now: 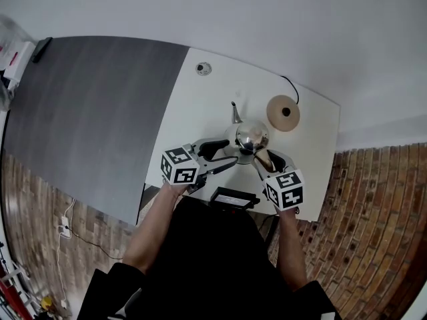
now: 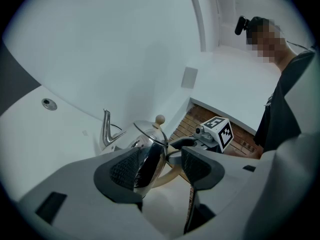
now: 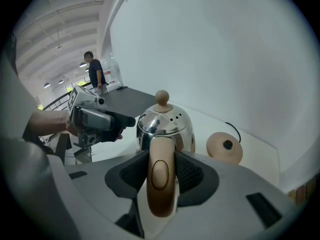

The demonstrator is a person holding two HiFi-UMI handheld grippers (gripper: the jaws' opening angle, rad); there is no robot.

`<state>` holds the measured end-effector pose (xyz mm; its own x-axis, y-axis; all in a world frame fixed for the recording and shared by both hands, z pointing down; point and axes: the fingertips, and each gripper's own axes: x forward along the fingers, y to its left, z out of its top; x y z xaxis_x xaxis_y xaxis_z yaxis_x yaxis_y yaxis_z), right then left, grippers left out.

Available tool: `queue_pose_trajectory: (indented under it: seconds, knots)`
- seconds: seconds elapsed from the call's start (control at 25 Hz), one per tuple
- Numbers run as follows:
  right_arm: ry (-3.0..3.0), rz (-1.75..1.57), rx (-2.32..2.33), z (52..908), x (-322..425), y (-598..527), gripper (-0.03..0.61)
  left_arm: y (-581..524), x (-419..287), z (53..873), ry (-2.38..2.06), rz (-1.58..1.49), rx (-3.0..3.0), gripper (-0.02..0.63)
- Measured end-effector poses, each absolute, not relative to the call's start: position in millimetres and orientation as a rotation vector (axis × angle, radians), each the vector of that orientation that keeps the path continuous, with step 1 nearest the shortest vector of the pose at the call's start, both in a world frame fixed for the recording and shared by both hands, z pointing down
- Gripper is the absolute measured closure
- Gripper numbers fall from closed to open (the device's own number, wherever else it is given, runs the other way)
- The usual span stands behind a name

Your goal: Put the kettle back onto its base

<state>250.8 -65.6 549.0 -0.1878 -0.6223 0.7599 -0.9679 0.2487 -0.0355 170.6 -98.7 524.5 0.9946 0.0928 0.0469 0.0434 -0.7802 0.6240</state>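
- Kettle (image 1: 252, 137) stands on table (image 1: 200, 105), round base (image 1: 283, 113) just beside it.
- Right gripper (image 3: 160, 173) is wide open around kettle's handle (image 3: 160, 189).
- Left gripper (image 2: 161, 168) is wide open beside kettle.

The right claw (image 3: 161, 170) has dark grey pads (image 3: 131, 173); between them the kettle (image 3: 165, 126) gleams mirror silver, handle tan. Right of it, a tan base (image 3: 225, 148) on a white table (image 1: 200, 112).
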Motion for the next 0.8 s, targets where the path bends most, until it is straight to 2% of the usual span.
queue_pose_trajectory:
  seconds: [0.8]
  knots:
    - [-2.064, 0.612, 1.717, 491.8, 272.6, -104.7, 0.422, -109.9, 178.6, 508.1, 0.087, 0.046, 2.459, 0.331]
